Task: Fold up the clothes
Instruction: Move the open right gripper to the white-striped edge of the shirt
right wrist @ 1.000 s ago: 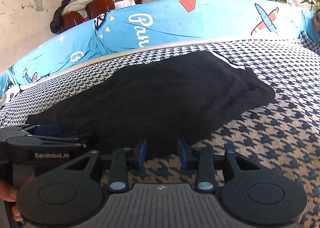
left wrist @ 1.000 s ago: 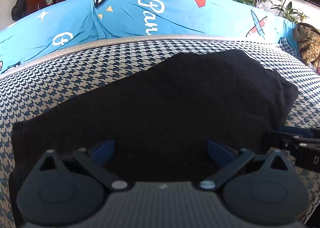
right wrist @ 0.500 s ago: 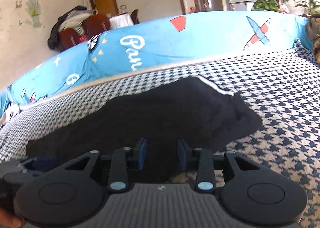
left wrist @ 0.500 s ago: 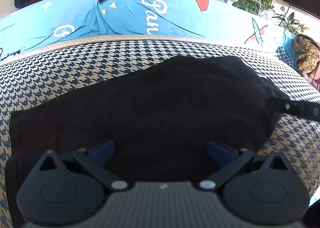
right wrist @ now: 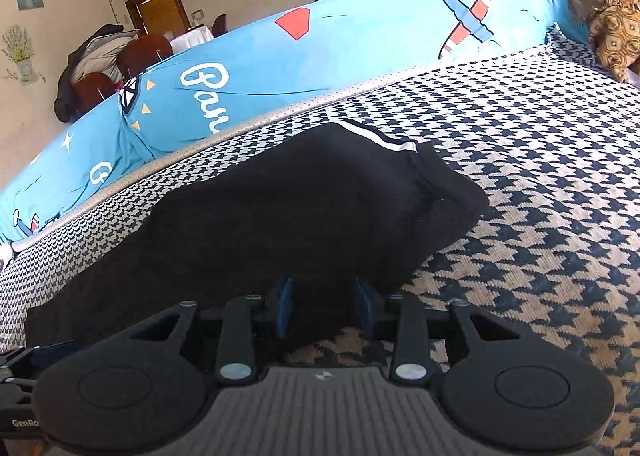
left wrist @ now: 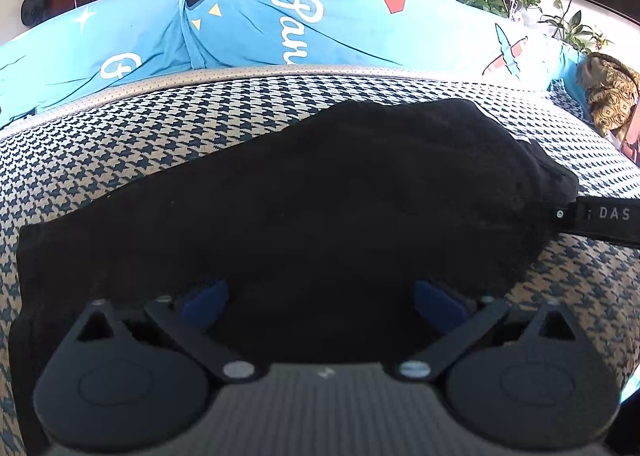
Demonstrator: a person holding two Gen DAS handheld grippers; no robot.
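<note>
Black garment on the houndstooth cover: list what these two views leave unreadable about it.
- Left wrist view: the black garment near edge hides behind the left gripper body.
- Right wrist view: its left end is covered by the gripper housing.
- Both views: fabric too dark to show folds or garment type.

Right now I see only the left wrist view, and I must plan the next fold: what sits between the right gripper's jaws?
Observer: The near edge of the black garment lies between the jaws of the right gripper, which stand narrow.
Operator: Clamped?
Observer: Cannot tell; a gap shows between the blue pads.
Operator: How deep is the cloth in?
Observer: Shallow, I think: the houndstooth cover shows just behind the pads.
</note>
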